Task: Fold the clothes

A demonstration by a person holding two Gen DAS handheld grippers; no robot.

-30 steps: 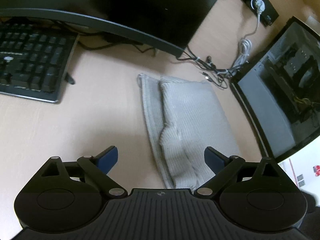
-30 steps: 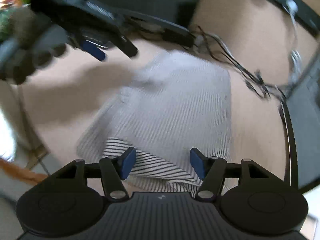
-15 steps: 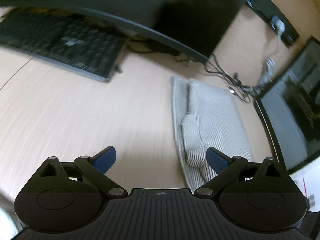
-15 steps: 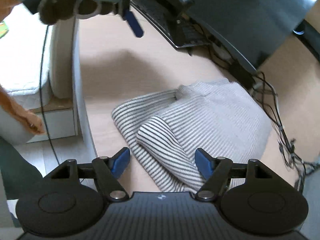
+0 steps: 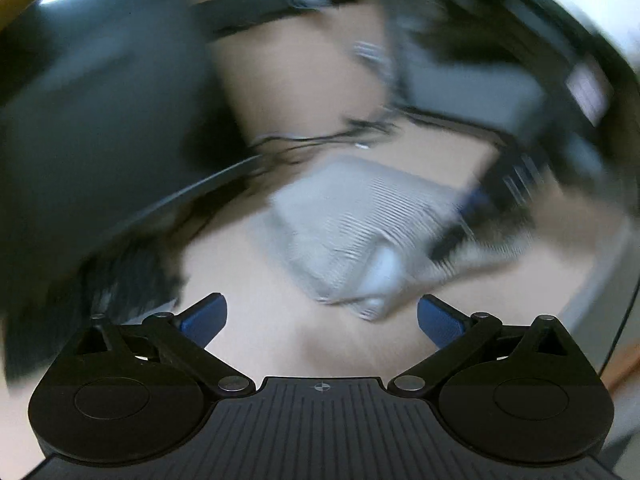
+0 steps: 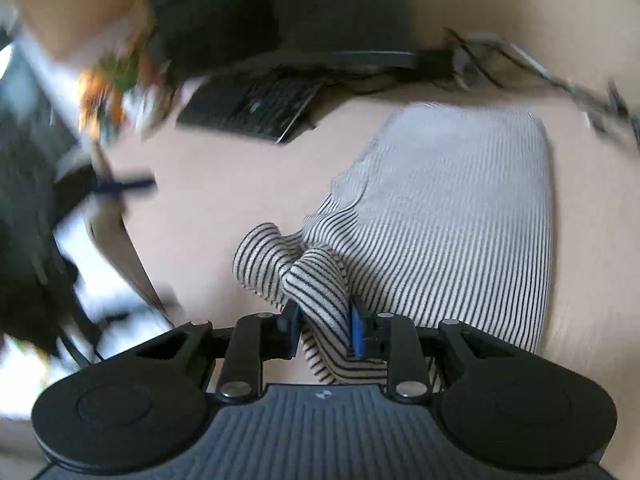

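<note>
Left wrist view, heavily smeared: the left tongs [image 5: 322, 320] hang with their two blue pads spread wide apart and nothing between them, above bare pale counter [image 5: 248, 280]. One folded striped garment [image 5: 360, 224] lies on the counter toward twelve o'clock from the tongs, clear of both pads. At its two o'clock edge a dark blurred shape with a touch of blue meets the cloth; that appears to be the right tongs [image 5: 472, 208], though the blur hides how they are set from here. A large dark monitor [image 5: 92, 128] fills the ten o'clock side, and a tangle of cables [image 5: 320, 140] runs behind the garment at twelve; I cannot count them.

Right wrist view, sharper: the right tongs [image 6: 325, 326] are pinched together on a bunched fold of the striped garment [image 6: 460, 216], the cloth squeezed between the two blue pads. From that pinch the garment spreads away toward one o'clock, lying flat on the counter [image 6: 224, 184] in one neat block. One black keyboard [image 6: 256, 104] sits at eleven o'clock, well apart from the cloth, with the monitor's [image 6: 340, 4] dark stand behind it at twelve. At nine o'clock a blurred dark arm with a blue tip shows, the left tongs [image 6: 120, 185], apart from the garment.
</note>
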